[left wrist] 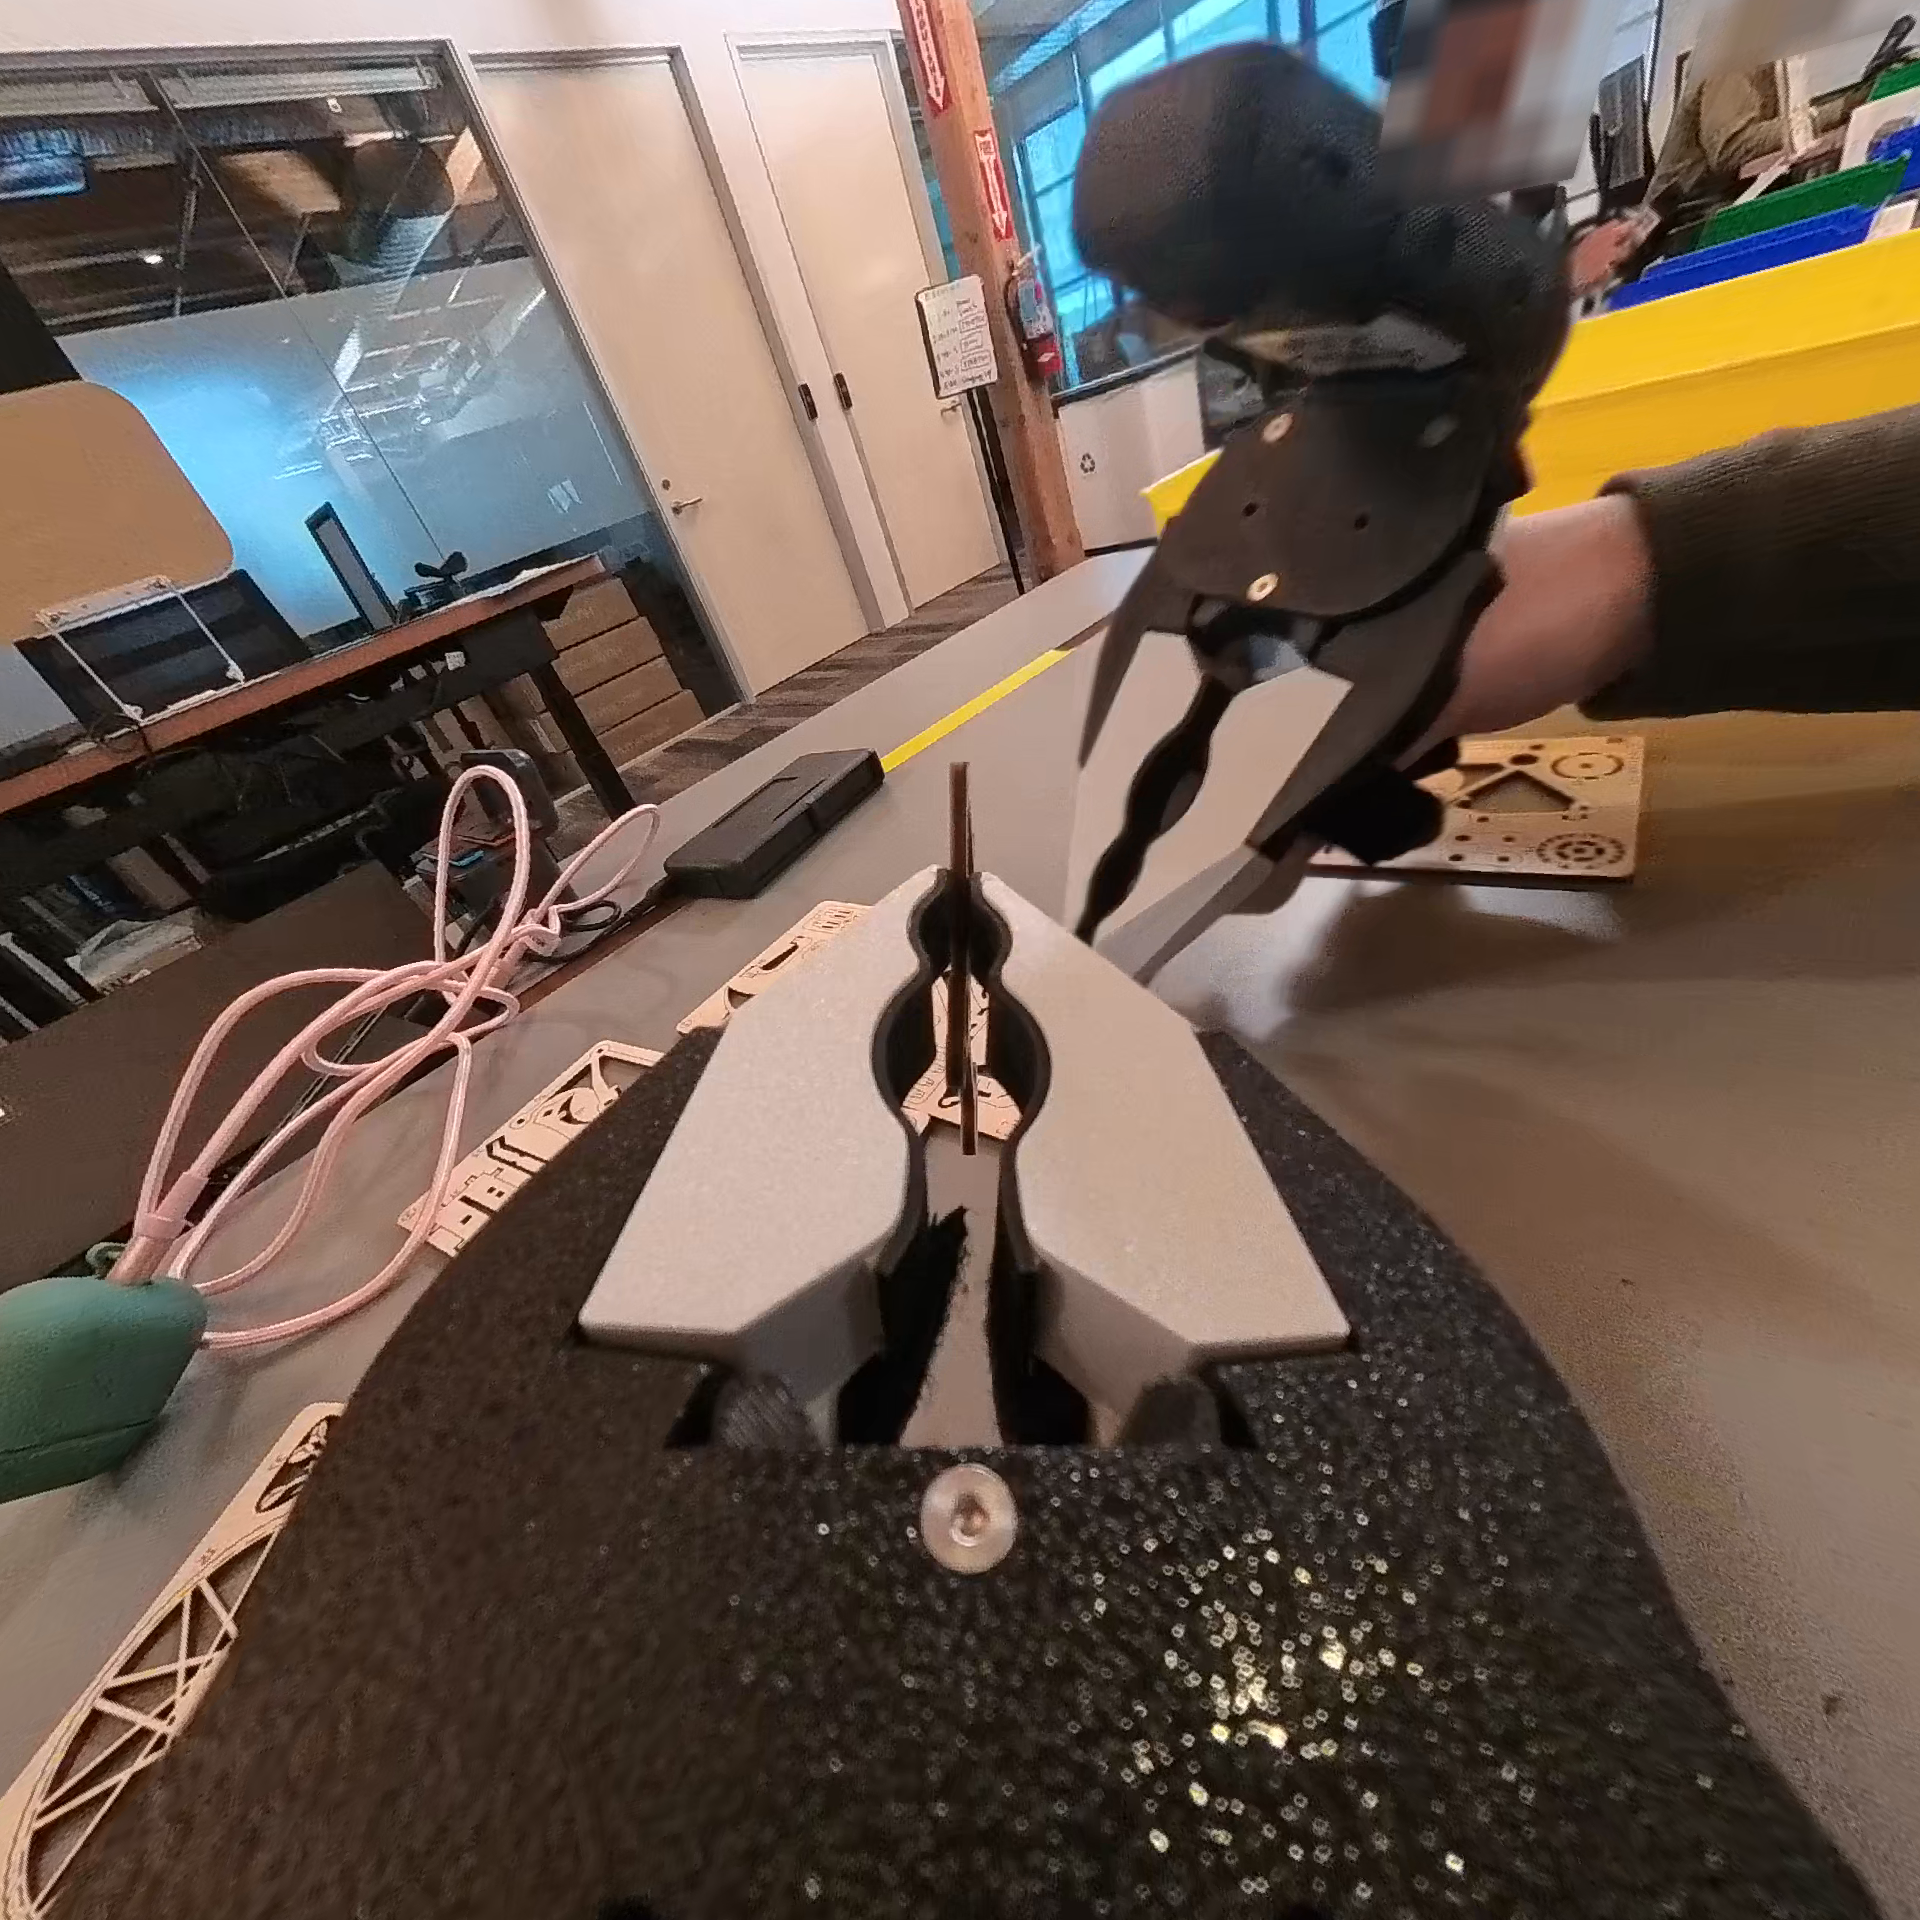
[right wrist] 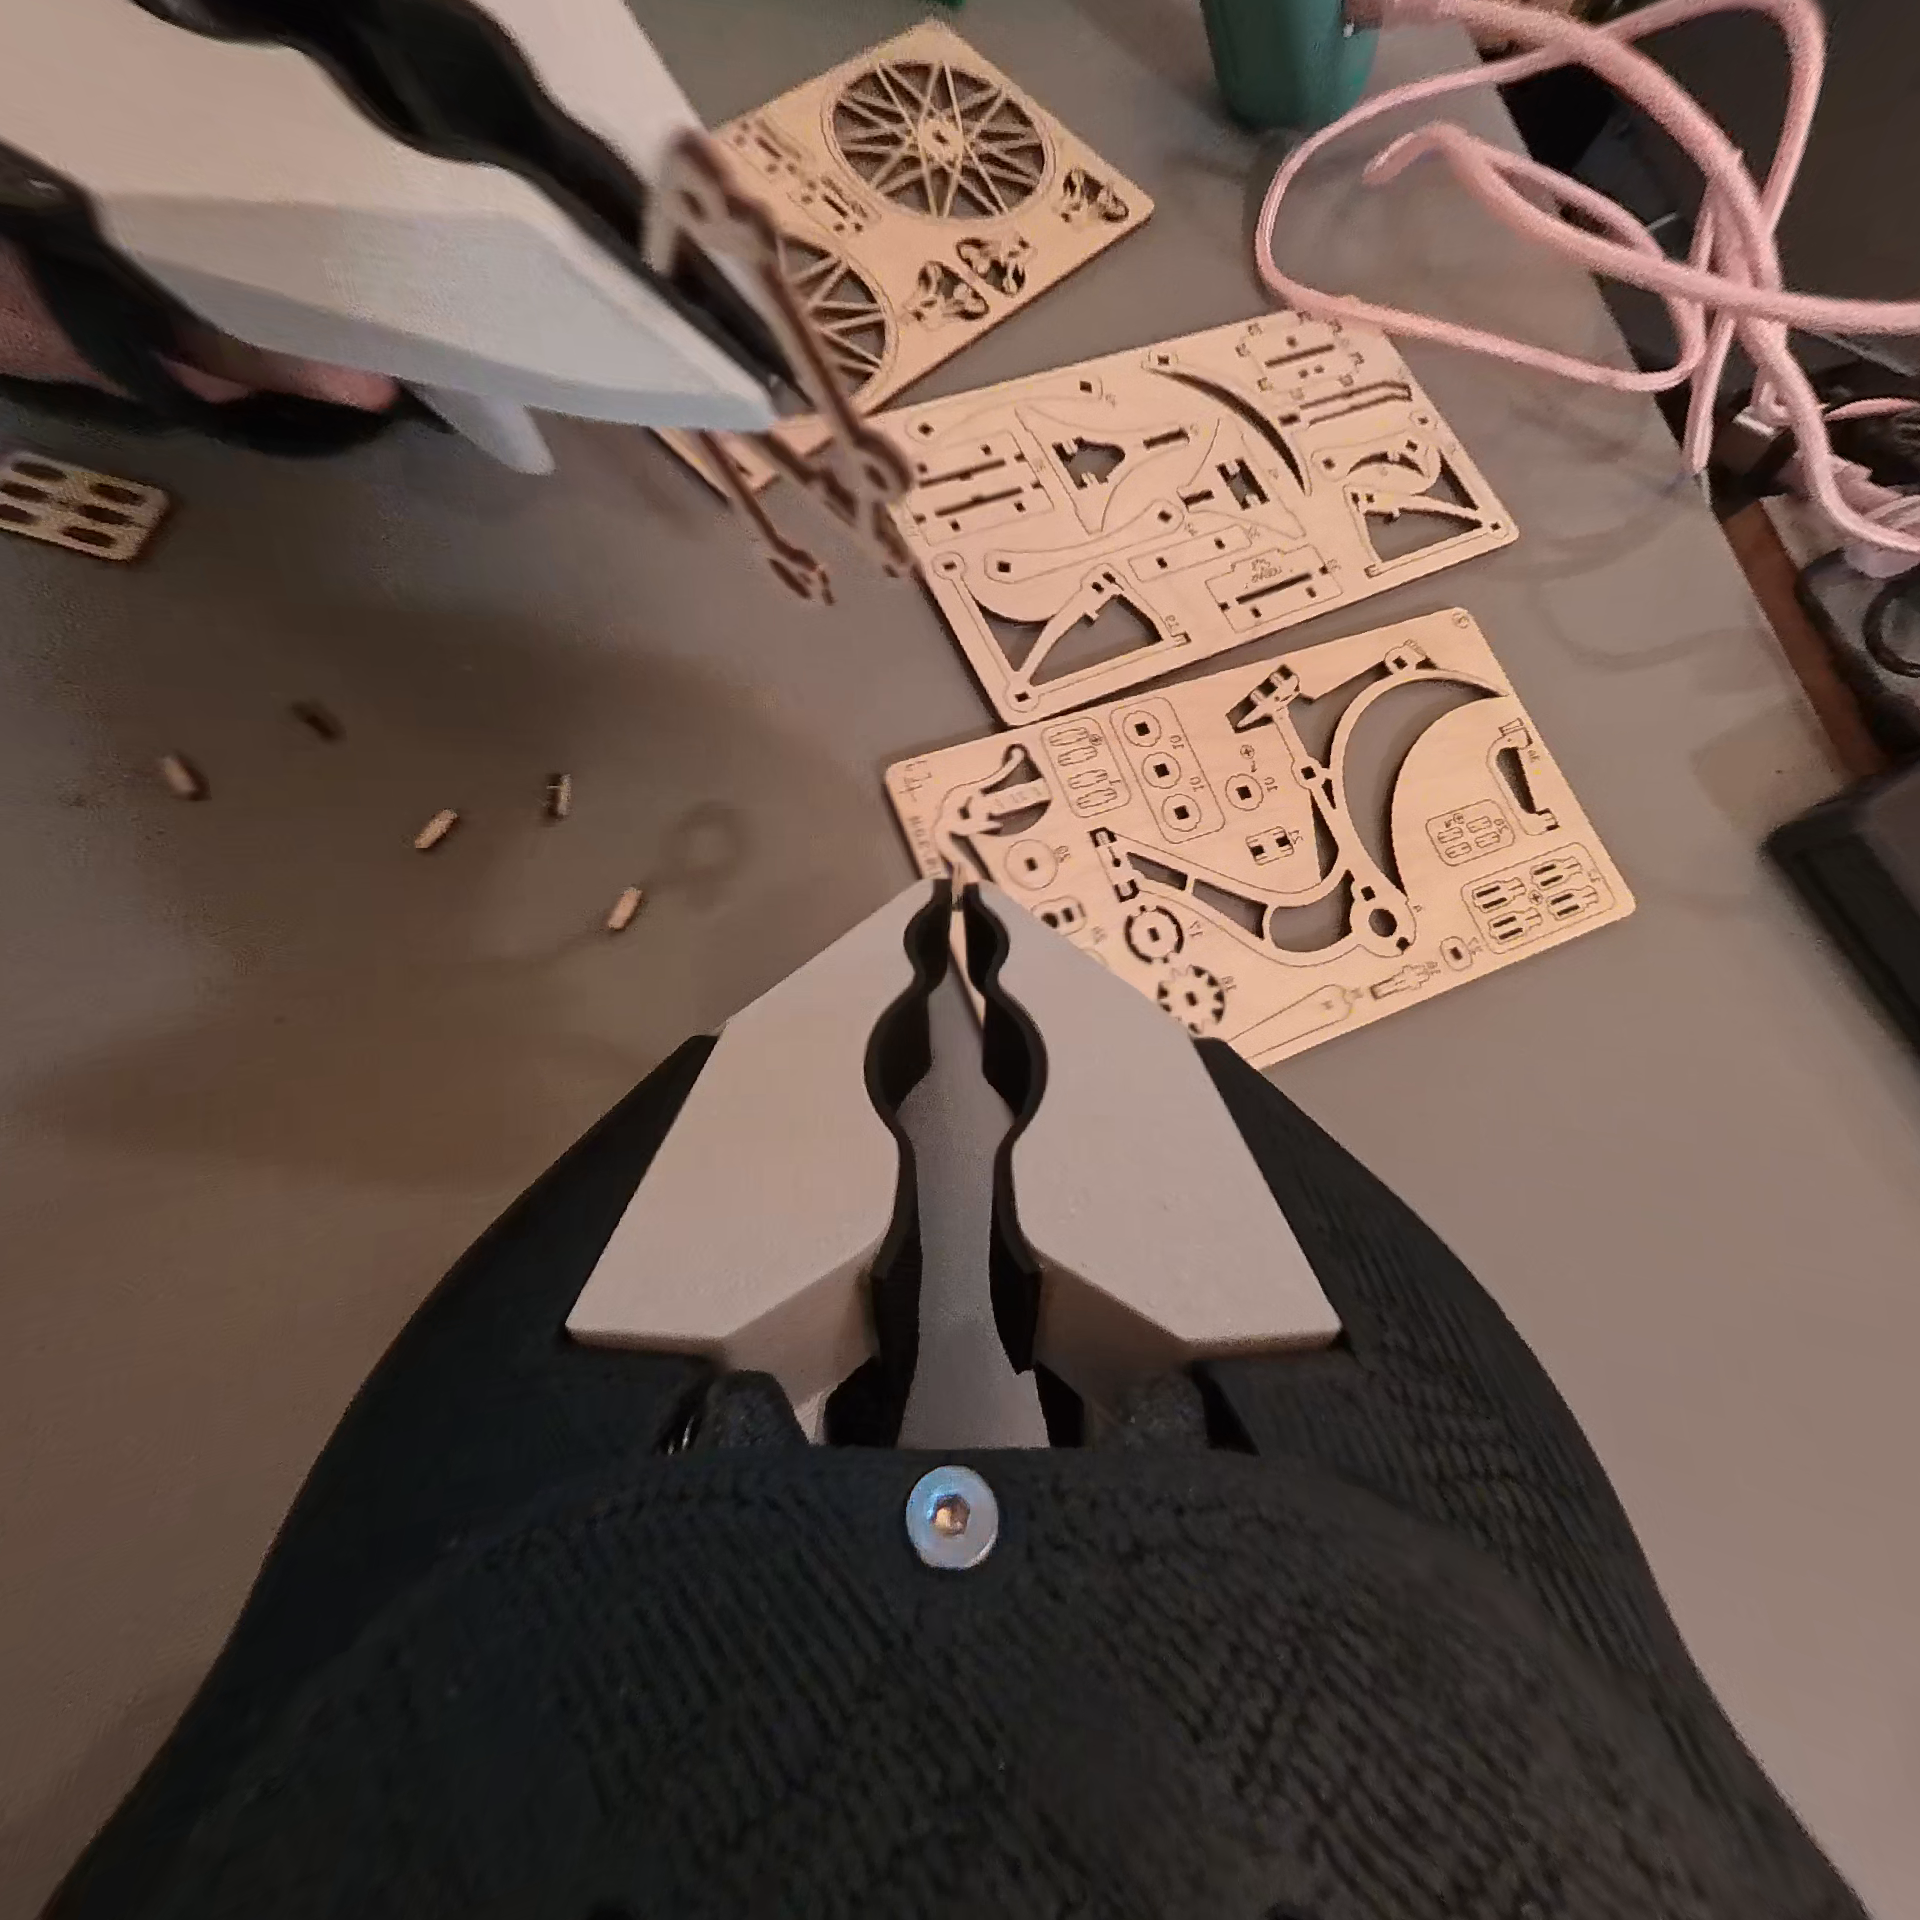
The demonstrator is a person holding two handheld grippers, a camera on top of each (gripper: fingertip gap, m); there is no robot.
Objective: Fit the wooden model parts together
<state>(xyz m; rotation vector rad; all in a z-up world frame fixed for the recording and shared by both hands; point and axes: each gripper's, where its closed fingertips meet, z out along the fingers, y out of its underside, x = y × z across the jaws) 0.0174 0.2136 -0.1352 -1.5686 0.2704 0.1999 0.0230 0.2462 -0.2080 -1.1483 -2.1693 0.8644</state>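
My left gripper (left wrist: pixel 961 894) is shut on a thin wooden model part (left wrist: pixel 960 821), seen edge-on and sticking up past the fingertips. In the right wrist view that left gripper (right wrist: pixel 769 384) is at the top left, and the fretted wooden part (right wrist: pixel 831 457) hangs from it, blurred, above the table. My right gripper (right wrist: pixel 951 896) has its jaws closed to a thin gap just over the corner of the nearest wooden parts sheet (right wrist: pixel 1299 831). I cannot tell if anything sits between its tips. It also shows in the left wrist view (left wrist: pixel 1112 940), held by a hand, low over the table.
Two more parts sheets, a middle sheet (right wrist: pixel 1195 499) and a wheel sheet (right wrist: pixel 935 156), lie beyond. Several small wooden pegs (right wrist: pixel 436 828) lie at the left, beside a small perforated sheet (right wrist: pixel 73 509). A pink cord (right wrist: pixel 1662 260), a green object (left wrist: pixel 83 1371), a black case (left wrist: pixel 779 821) and a yellow bin (left wrist: pixel 1714 353) border the table. From either gripper's tips it is about 25 cm to the green object (left wrist: pixel 83 1371).
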